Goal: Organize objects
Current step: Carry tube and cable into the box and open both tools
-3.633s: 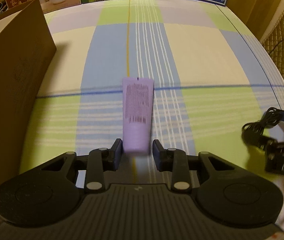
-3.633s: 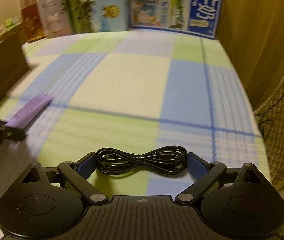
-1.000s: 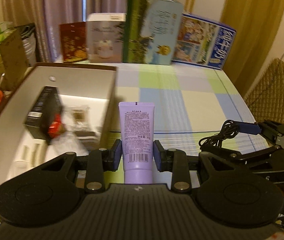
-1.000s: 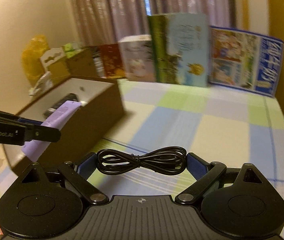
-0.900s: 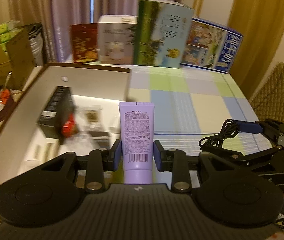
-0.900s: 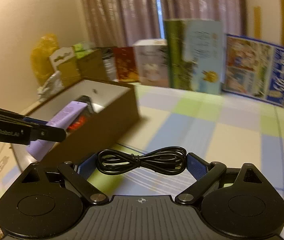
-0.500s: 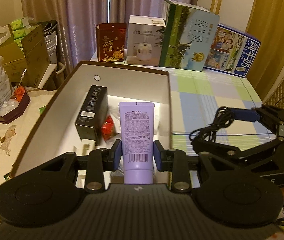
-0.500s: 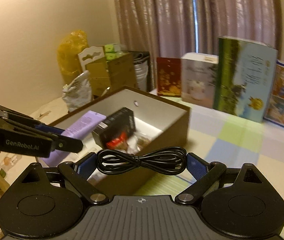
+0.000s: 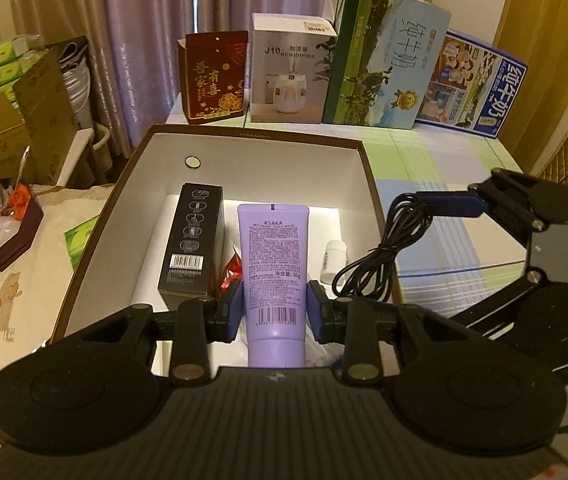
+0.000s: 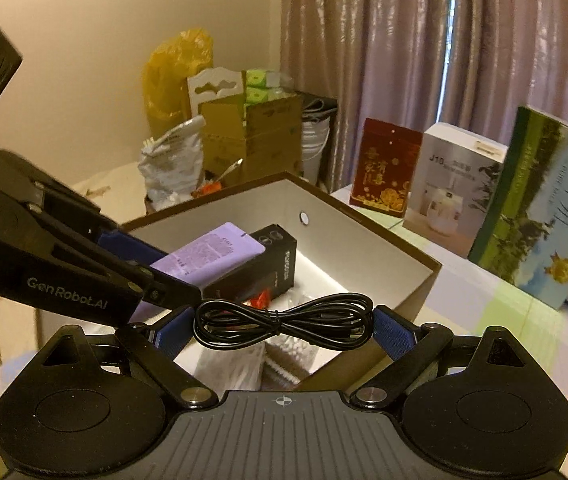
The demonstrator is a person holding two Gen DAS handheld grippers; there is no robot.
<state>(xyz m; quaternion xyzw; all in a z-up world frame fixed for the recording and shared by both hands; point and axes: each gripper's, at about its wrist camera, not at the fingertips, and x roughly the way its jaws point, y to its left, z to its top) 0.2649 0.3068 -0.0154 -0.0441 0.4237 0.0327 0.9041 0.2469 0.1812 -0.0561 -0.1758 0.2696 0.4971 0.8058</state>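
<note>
Purple tube (image 9: 274,264) pinched in the left tongs (image 9: 273,312) above the open box (image 9: 372,184); coiled cable (image 10: 284,326) pinched in the right tongs (image 10: 284,330) over the box's near wall. Lower the tube into the gap between the black carton (image 9: 192,240) and the small white bottle (image 9: 331,261), clear of the walls.
</note>
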